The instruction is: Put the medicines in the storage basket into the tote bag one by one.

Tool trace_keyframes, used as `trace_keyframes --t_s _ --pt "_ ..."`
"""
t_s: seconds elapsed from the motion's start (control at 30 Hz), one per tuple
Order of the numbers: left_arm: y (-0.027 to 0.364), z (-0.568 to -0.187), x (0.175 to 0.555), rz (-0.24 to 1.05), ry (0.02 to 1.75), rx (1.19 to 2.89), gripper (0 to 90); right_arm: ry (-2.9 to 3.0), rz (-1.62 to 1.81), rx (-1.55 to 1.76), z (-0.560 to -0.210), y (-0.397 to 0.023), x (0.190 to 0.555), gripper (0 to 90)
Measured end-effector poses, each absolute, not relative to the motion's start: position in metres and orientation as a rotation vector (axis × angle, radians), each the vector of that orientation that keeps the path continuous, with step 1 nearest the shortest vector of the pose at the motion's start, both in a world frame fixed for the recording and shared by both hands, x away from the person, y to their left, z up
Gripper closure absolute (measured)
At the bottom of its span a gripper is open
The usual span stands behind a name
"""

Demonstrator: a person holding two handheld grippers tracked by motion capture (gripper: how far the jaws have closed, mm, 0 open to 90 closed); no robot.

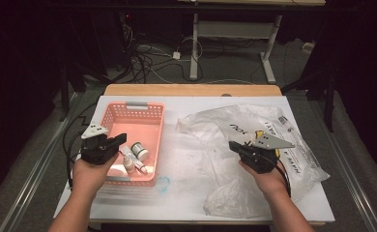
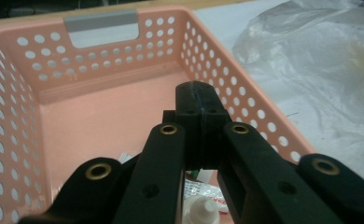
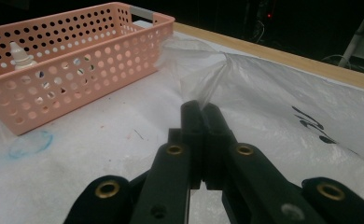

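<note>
**Left tongs closed over the basket, right tongs pinching the plastic bag**

Nearest the camera in the high view, two forearms come in from the bottom edge, each hand gripping a set of black tongs. The left tongs (image 1: 120, 138) are held over the near left rim of a pink perforated basket (image 1: 110, 115); in the left gripper view their jaws are seen pressed together with nothing between them. No earlier picture is at hand to compare. In the basket's near end lie a small white dropper bottle (image 1: 129, 166), a round white capped container (image 1: 140, 151) and a slim white tube (image 1: 139, 165), close together.

The right tongs (image 1: 233, 145) are closed on a fold of a thin, translucent plastic bag (image 1: 235, 121), which is drawn up into a small peak at the tips in the right gripper view. The bag is crumpled, whitish, printed with black lettering, and spread across the right half of the white tabletop (image 1: 186, 159), just beside the basket. A faint blue smudge (image 1: 163, 183) marks the tabletop near the basket's near corner.
</note>
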State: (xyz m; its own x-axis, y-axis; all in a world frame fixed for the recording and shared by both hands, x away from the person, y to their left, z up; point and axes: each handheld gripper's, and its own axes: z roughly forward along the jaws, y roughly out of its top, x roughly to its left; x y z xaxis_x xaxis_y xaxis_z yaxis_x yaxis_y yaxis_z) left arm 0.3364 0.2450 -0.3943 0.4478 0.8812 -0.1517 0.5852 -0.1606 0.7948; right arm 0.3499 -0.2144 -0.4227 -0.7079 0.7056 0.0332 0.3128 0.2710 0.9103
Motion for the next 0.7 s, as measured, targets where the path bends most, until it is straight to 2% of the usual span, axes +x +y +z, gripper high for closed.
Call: trace_keyframes --t_s 0.47,0.7 --pt "0.243 -0.413 0.375 0.359 1.465 2.065 87.7 2.168 1.426 0.908 -0.421 -0.214 0.350 90.0" --pt "0.239 -0.422 0.388 0.259 1.594 2.216 87.7 2.167 1.431 0.914 -0.420 -0.214 0.349 90.0"
